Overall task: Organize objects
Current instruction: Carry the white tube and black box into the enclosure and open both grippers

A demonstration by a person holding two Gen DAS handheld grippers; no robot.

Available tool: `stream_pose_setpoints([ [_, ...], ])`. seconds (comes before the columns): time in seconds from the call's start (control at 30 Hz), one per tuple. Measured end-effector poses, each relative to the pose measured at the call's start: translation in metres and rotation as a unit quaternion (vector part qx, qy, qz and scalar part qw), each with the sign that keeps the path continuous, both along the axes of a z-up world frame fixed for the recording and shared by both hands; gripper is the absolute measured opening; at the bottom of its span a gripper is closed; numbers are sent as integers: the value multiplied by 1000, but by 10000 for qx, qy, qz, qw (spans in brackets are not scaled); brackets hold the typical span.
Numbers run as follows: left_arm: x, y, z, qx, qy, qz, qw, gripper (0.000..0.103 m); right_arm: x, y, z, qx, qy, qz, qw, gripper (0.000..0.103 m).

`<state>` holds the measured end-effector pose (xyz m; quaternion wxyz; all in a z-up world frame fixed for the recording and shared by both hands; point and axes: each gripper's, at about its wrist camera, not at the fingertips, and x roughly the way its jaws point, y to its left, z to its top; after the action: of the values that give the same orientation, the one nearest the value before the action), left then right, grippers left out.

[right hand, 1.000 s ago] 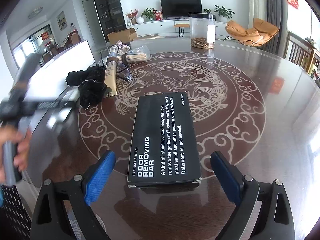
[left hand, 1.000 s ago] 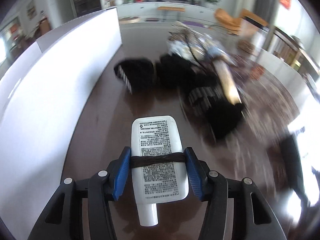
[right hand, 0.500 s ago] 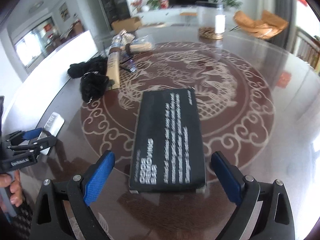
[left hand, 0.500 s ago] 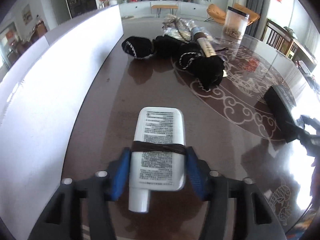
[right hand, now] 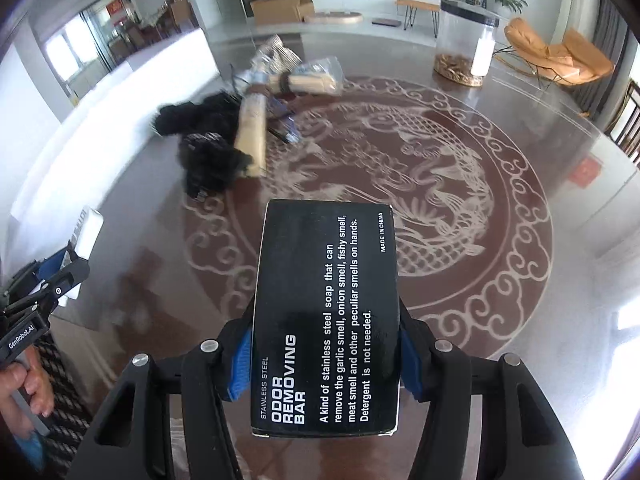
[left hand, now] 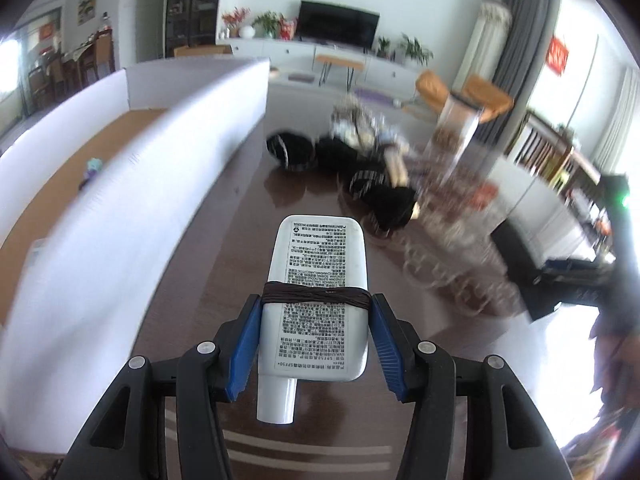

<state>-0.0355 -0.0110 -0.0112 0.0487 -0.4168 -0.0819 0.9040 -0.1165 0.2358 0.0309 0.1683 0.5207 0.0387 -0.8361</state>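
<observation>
In the left wrist view my left gripper [left hand: 316, 308] is shut on a white tube [left hand: 318, 264] with a dark band around it, cap toward the camera, held above the dark table. In the right wrist view my right gripper [right hand: 325, 320] has its jaws closing on a black "odor removing bar" box [right hand: 326, 280]. The blue pads [right hand: 240, 360] press its long sides, and the box is held over the patterned table [right hand: 500, 200]. The left gripper [right hand: 52, 276] also shows at the left edge of that view, in a hand [right hand: 24, 380].
A large white open box [left hand: 140, 184] with a brown floor stands along the table's left side. Black fuzzy items [right hand: 208, 160], a beige roll [right hand: 252, 132] and clear packets [right hand: 316, 76] lie at the back left. A clear jar [right hand: 466, 48] stands at the far edge.
My right gripper's jaws have closed from wide open onto the black box. My left gripper has carried the tube up, so the white box's inside now shows.
</observation>
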Motion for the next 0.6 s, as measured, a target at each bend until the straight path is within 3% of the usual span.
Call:
stream_pose_setpoints([
  [0.13,10,-31,41,374,346,254,9984,53,5,-25,25,-213,237,207,9993,59],
  [0.27,9,-83,74,551,497,673,9950,53,1,-77,67,-561,619,610,9946,59],
  [0.43,3,-169,97,202,460,1432,9884,53,-6,-163,114,-1135,919,1185,9822,59],
  [0.6,-5,-240,85,-175,104,2060,9783,53,2,-262,140,-1401,1067,1933,9652,59],
])
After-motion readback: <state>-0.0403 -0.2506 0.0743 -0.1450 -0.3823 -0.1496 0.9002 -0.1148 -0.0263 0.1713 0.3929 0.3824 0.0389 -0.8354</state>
